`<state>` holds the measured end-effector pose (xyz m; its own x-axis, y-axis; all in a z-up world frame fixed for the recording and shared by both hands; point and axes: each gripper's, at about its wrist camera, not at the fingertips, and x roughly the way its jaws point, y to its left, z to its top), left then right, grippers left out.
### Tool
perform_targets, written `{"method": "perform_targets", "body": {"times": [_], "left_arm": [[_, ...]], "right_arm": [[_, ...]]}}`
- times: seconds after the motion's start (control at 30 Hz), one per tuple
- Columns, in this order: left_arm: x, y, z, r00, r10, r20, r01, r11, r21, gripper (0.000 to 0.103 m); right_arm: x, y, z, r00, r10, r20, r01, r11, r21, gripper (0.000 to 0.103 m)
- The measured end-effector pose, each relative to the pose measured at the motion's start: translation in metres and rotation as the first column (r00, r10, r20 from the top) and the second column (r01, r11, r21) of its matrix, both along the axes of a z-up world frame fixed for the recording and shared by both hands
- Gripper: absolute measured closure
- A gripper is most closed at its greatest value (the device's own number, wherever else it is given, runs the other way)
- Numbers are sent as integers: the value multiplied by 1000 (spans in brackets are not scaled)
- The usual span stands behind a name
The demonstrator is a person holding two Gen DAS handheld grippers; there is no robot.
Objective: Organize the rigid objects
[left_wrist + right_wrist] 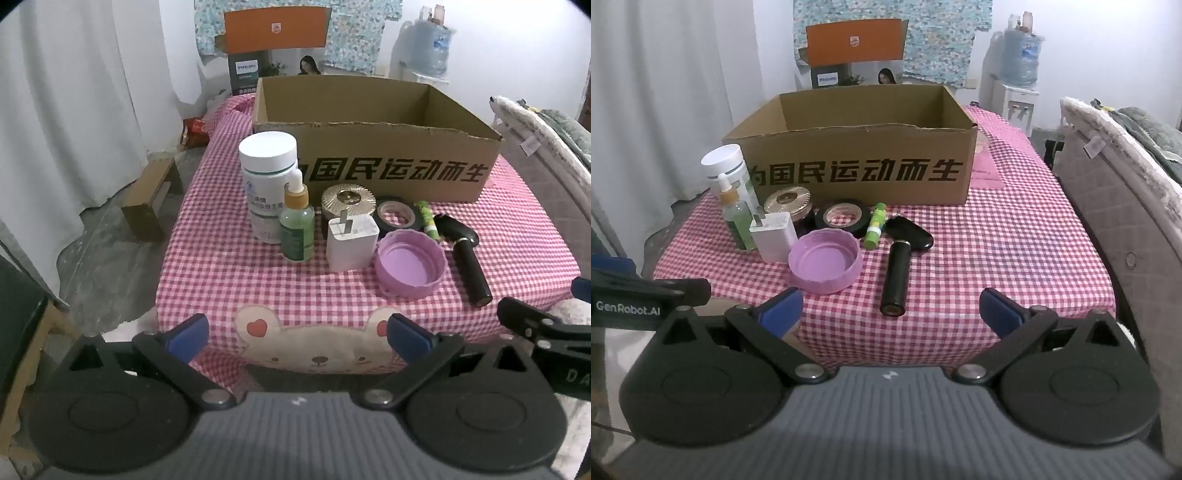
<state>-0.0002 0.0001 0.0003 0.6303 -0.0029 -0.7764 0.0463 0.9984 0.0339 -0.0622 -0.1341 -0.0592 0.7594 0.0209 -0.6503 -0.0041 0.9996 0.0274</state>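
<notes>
An open cardboard box [391, 173] [857, 170] stands at the back of a pink checked table [229, 280] [1015, 240]. In front of it stand a white pill bottle [267, 173] [726, 162], a green dropper bottle [296, 225] [735, 214], a gold-lidded jar [347, 201] [788, 201], a white charger [352, 242] [774, 236], a black tape roll [399, 218] [844, 218], a green tube [428, 221] [875, 225], a purple lid [412, 266] [825, 264] and a black handheld device [465, 254] [899, 266]. My left gripper [297, 334] and right gripper [892, 312] are open, empty, at the near table edge.
A white curtain [74, 110] hangs on the left above a small wooden stool [151, 199]. A padded mattress [1126, 206] stands against the table's right side. A water dispenser [1015, 74] and orange box [855, 38] are behind.
</notes>
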Motion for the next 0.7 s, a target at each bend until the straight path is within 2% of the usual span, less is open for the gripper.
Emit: {"method": "perform_targets", "body": {"times": [0.53,0.7], "left_arm": [[-3,12,-7,1000,20,-17,-20,1000,8,0],[3,4,-6,999,32,-27,-32,999,17,0]], "right_arm": [[3,7,1,999,31,-17,-30,1000,7,1],[2,9,1,999,37,-23,-37,999,6,1]]}}
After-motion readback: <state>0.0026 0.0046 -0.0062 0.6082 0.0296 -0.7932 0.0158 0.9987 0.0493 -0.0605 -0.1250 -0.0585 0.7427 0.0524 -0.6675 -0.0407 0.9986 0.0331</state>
